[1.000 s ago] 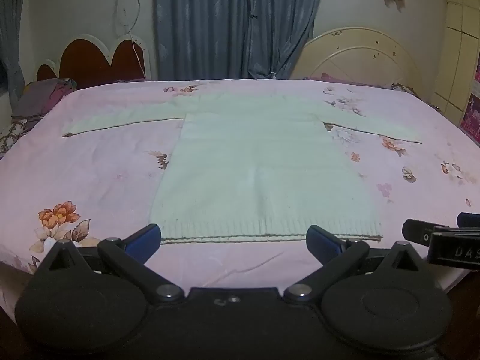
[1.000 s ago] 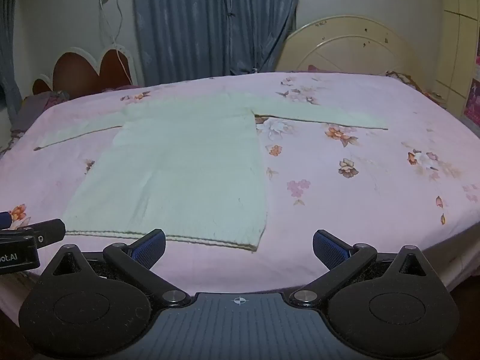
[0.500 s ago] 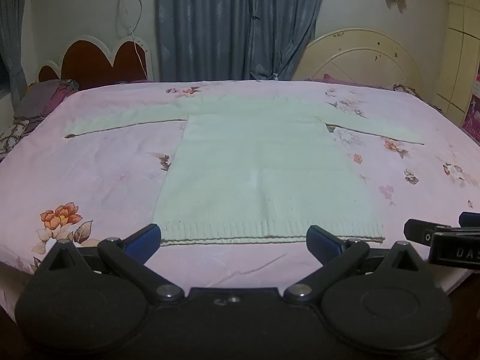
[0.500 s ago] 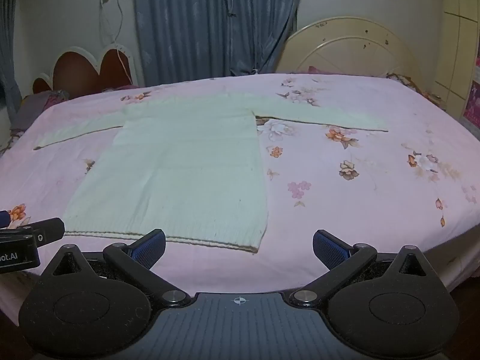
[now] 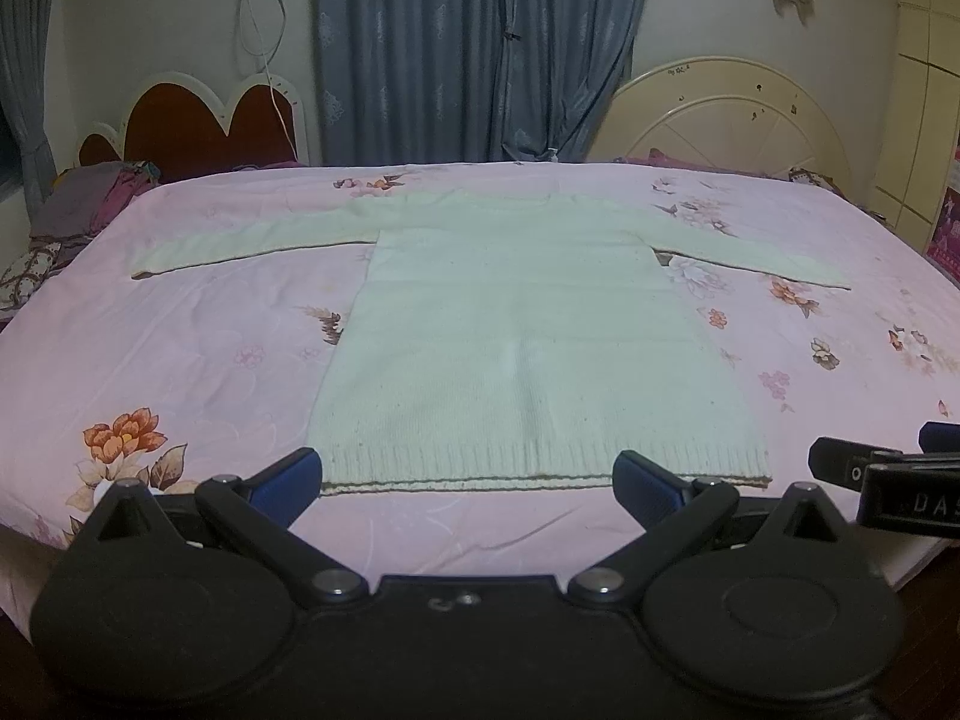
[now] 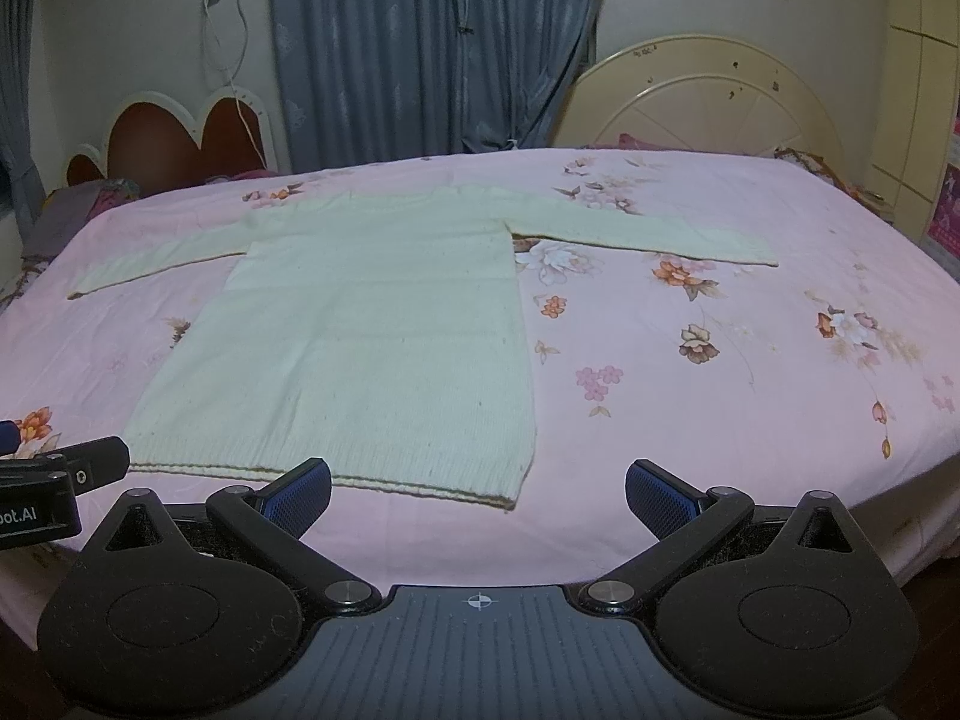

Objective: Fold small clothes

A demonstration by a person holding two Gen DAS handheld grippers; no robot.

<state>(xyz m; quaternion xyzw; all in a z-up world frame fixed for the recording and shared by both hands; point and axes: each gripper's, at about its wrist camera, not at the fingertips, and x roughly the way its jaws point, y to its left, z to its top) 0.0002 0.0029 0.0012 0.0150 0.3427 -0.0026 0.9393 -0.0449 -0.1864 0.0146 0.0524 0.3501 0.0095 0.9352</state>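
So there's a pale cream knit sweater [image 5: 528, 336] spread flat and unfolded on the bed [image 5: 180, 348], which has a pink floral sheet. Its long axis, hem to neckline, runs straight away from the cameras: the ribbed hem [image 5: 540, 468] sits nearest the front edge of the bed and the neck end points toward the blue curtains [image 5: 480, 48] on the far wall. Both sleeves stick out sideways — the left sleeve [image 5: 240, 246] toward the red heart-shaped headboard [image 5: 204, 126], the right sleeve [image 5: 756, 252] toward the cream round headboard [image 5: 726, 114], each angling slightly back toward the camera at the cuff.

The left gripper [image 5: 468, 480] hovers just in front of the hem, roughly centred on the sweater body, fingers spread wide with nothing between them. The right gripper [image 6: 480, 489] is also spread wide and holding nothing — it's off to the sweater's right, with its left blue pad [image 6: 300, 489] over the hem near the right corner [image 6: 510, 498] and the other pad over bare sheet. Whether either one touches the fabric, can't tell.
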